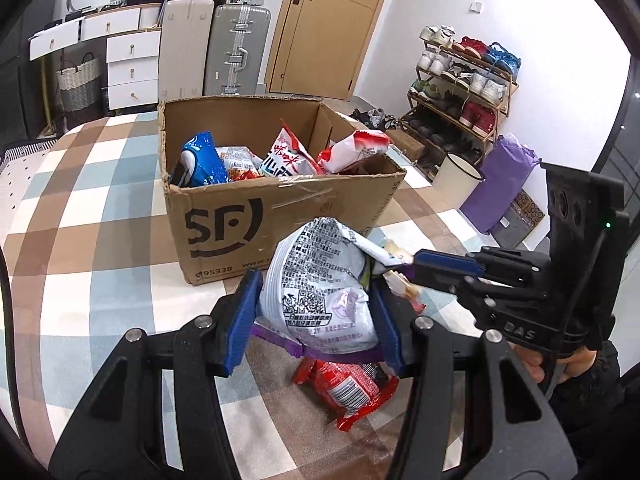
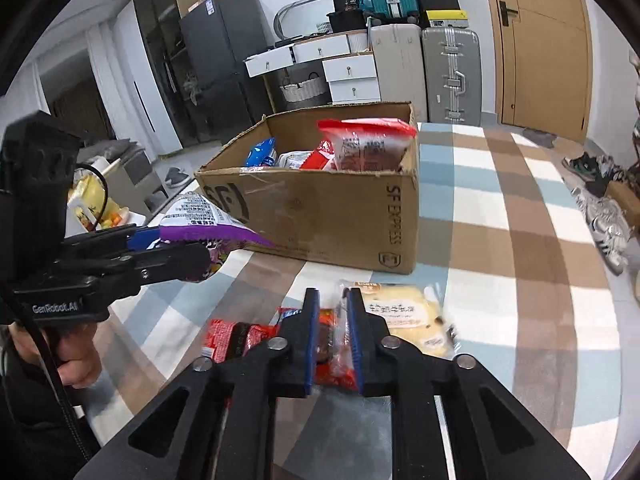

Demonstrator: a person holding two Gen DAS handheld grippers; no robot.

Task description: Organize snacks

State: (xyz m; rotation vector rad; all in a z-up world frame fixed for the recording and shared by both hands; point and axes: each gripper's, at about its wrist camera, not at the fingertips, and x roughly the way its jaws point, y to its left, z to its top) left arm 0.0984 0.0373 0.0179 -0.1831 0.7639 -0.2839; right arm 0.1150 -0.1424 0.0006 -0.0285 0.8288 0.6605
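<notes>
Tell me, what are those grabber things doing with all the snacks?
A person is tidying snacks into a cardboard box on a checked table. The left gripper is squeezing a puffy white and purple bag, held up in front of the box. The right gripper is closed on a small clear packet low over the table. A red packet and a yellow bread pack lie on the table. The box already holds several snacks.

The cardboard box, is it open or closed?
Open: the cardboard box shows no lid over it, and snack packets stand visible inside.
</notes>
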